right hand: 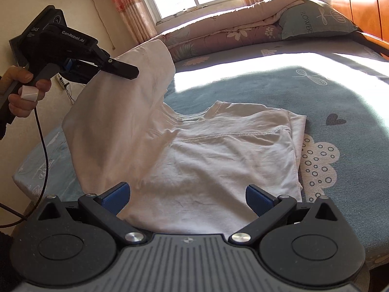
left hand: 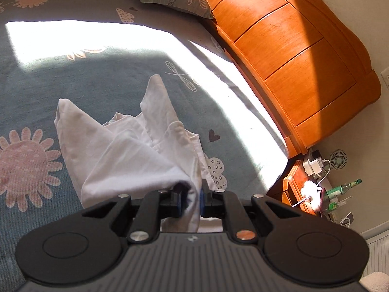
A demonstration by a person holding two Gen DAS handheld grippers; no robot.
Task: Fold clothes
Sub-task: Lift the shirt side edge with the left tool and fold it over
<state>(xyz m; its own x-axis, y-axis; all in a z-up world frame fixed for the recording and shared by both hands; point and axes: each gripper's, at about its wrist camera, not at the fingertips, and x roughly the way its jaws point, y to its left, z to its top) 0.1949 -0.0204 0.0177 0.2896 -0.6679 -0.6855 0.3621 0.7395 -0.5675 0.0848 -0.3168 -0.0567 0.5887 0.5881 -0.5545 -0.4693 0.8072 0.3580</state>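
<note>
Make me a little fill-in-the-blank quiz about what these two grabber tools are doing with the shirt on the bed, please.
1. The left gripper is shut on the ____ T-shirt.
2. That pinched side of the shirt is ____ off the bedspread, not lying flat.
3. The right gripper stands ____, with nothing clamped in it.
4. The headboard is made of ____.

Missing words: white; lifted; open; wood

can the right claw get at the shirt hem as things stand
Probably yes: the right claw is open just over the shirt, nothing between. The left claw holds a lifted part off to the side.
</note>
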